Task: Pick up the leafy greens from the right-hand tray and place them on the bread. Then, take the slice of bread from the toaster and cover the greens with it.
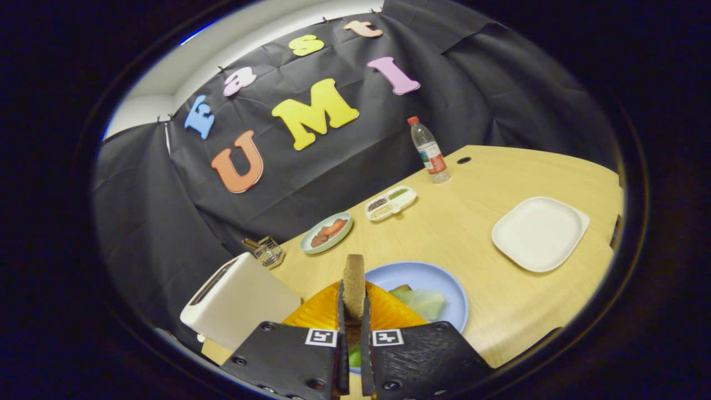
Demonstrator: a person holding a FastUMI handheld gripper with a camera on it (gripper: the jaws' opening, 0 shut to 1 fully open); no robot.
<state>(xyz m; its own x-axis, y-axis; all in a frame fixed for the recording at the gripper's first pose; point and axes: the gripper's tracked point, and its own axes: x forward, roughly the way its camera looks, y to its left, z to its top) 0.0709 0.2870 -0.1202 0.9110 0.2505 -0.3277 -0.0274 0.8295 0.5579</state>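
A: What is the gripper (354, 333) doing?

B: Its jaws are clamped on the bread slice (353, 284). The slice stands on edge between them, with its top poking out past the tips.

A: How will that slice handle?

B: My guess is light and fairly stiff if it is toasted, but crumbly. Squeeze hard and it could crack or dent. Holding it by the lower part across its flat faces, as now, looks sound; a corner grip would likely let it swing.

A: Where does it need to go?

B: Just ahead of the jaws and below the slice is the blue plate (444, 280). The greens (423, 301) lie on it, slightly right of the fingers. A sliver of brown beside them may be the bottom bread; I cannot tell for sure. An orange thing (322, 311) sits directly under the tips, half hidden.

A: And the toaster (239, 303)?

B: Just left of the jaws, close by, slot up.

A: Anything else?

B: Beyond the jaws: a small dish (311, 244), a divided tray (408, 194) and a bottle (427, 147). A white plate (539, 233) sits well off to the right on the table (500, 311).

A: What is left?

B: I would judge: tip the slice flat and lower it onto the greens gently.
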